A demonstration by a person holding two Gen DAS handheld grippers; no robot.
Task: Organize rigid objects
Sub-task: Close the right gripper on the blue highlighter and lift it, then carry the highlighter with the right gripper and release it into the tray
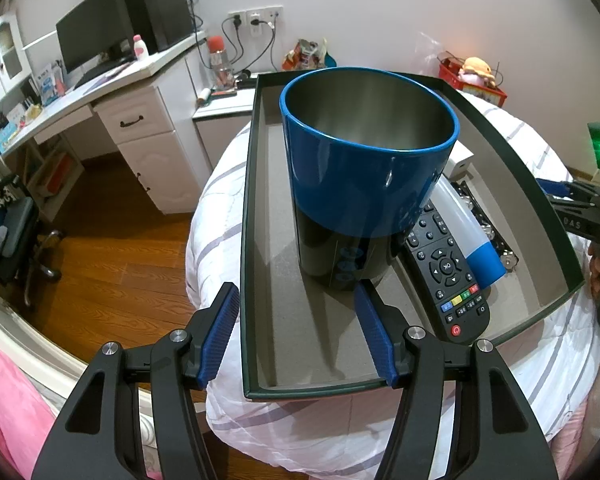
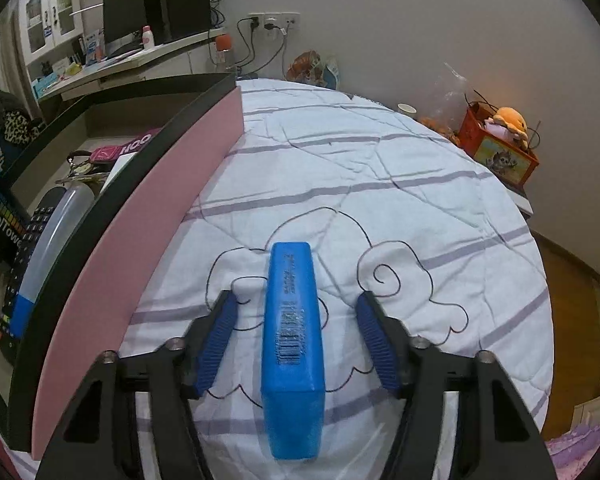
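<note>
It was a home bedroom: a bed (image 2: 380,184) with a striped white quilt, a corner table (image 1: 112,84) carrying a monitor (image 1: 90,38), a plush toy (image 2: 510,120), and wooden flooring (image 1: 112,264).

Even indoor light fills both fisheye views, with straight edges bowing hard toward the dark, vignetted corners. Ahead of the left fingers (image 1: 370,328), a metal cup (image 1: 368,160) carries soft glare inside and throws a shadow across the tray (image 1: 276,320). Between the right fingers (image 2: 216,340), a blue block (image 2: 292,344) stays sharp; the far room softens slightly.
</note>
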